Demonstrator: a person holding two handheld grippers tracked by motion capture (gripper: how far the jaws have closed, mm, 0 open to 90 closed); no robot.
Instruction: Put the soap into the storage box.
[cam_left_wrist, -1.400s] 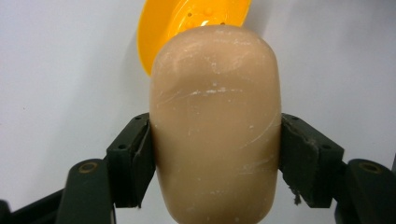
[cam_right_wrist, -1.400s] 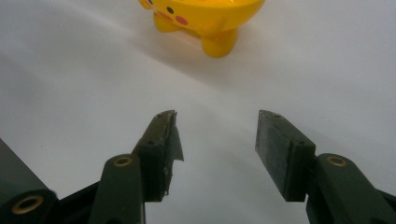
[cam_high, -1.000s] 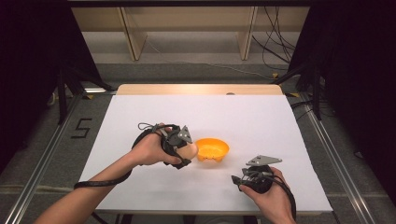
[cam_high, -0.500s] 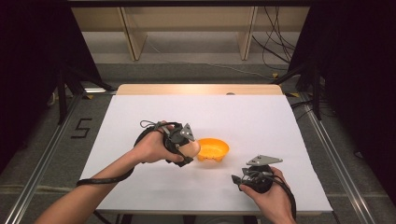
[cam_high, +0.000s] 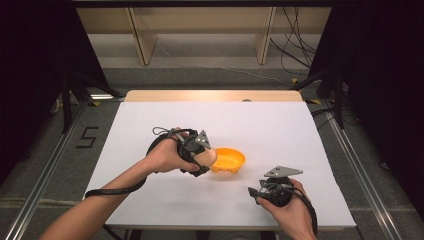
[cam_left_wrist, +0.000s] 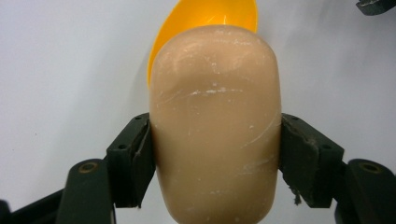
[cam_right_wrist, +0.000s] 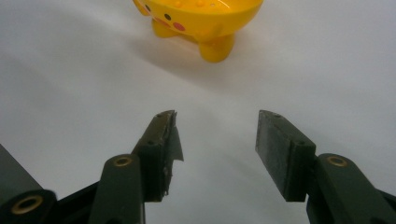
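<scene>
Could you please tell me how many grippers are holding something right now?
1: the left gripper clamps the beige soap bar beside the orange bowl; the right gripper is open, holding nothing.

You've got the tan block (cam_left_wrist: 215, 126) clamped across its sides in your left gripper (cam_high: 202, 156), both jaws flat on it. It's a smooth, rounded, soap-like lump, pale peach, with fine white scuffs on its face. Its far end sits right at the near rim of the orange bowl (cam_high: 229, 160); can't tell if they touch. The bowl is glossy orange-yellow plastic, upright on stubby feet near the middle of the table (cam_high: 280, 130), with a cartoon face on its side (cam_right_wrist: 161, 16): dark eyes, pink cheek spots. Small holes dot its wall.
</scene>
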